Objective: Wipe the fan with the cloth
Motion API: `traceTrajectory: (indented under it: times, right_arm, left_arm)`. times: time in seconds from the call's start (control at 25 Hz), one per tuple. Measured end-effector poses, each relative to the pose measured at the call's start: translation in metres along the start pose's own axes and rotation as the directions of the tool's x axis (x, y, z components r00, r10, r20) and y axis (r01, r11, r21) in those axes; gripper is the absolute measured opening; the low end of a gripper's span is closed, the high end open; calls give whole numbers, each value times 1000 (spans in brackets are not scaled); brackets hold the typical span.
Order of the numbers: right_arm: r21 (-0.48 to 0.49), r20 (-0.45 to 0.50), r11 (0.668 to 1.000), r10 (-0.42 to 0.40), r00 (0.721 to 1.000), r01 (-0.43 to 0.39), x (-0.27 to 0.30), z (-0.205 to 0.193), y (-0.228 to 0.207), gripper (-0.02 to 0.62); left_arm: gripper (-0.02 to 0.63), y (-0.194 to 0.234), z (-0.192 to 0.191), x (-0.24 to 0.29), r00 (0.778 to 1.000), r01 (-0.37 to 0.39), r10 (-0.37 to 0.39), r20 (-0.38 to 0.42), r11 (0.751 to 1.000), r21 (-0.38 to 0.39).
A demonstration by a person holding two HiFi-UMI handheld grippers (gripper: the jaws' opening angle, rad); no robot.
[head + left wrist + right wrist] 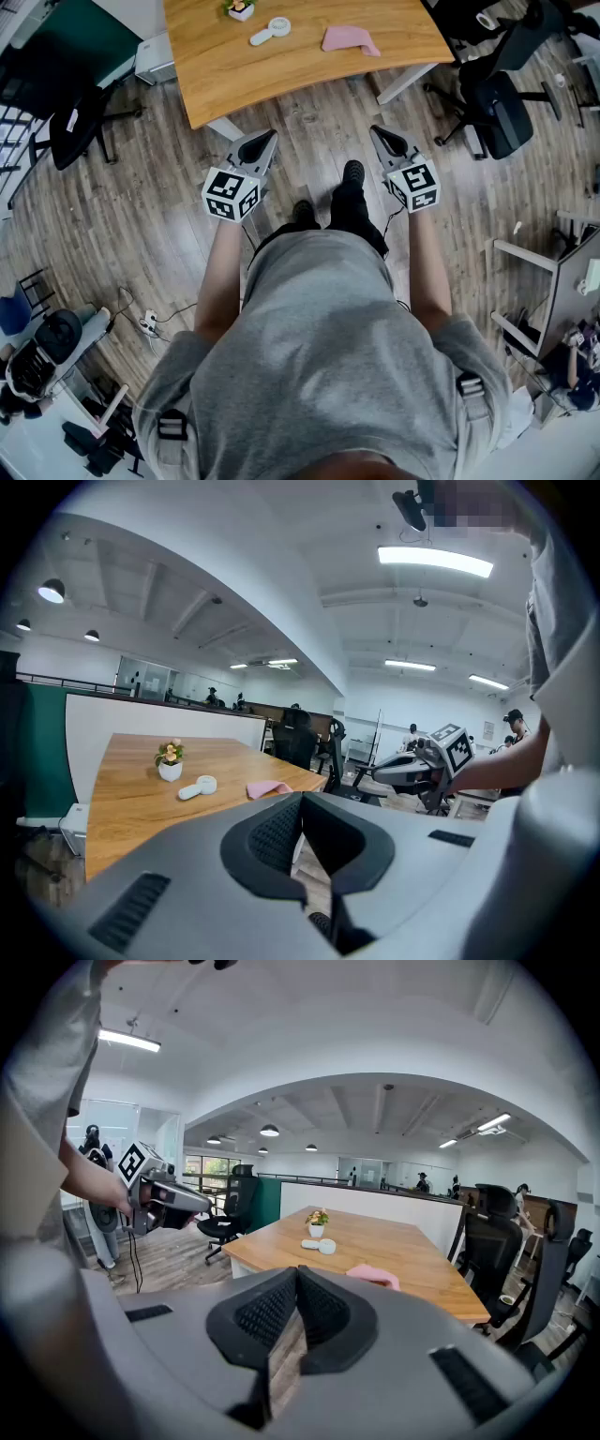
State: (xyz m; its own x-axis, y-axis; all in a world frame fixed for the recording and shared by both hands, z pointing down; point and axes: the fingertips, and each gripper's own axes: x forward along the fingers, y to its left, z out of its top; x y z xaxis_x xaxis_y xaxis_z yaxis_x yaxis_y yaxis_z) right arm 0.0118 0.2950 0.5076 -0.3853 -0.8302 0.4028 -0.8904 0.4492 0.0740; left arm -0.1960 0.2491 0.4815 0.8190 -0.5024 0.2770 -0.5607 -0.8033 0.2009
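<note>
Two grippers, the left gripper and right gripper, are held empty with jaws together above the floor at mid-frame, short of the table. Wiping is judged not yet begun, and the pink cloth at top centre must first be reached and gripped. The white fan is seen just left of it, long axis slanted, head toward upper right.

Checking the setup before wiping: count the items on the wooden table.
3: potted plant farthest back, white fan just before it, pink cloth right of both. None appears hidden.
</note>
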Motion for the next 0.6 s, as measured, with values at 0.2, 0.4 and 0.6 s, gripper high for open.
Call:
traceTrajectory:
  times: [0.2,0.4,0.6]
  right_arm:
    - [-6,-10,1000,0,1000,0,3,0,5,4]
    - [5,6,1000,22,1000,-22,4,3,13,5]
    - [-12,4,1000,22,1000,-22,4,4,6,5]
  left_arm:
    - [20,4,0,-8,1000,-5,5,3,1000,4]
    - [21,8,-3,-13,1000,-16,16,3,1000,-8]
    - [20,6,-1,-7,1000,-28,28,4,999,-20]
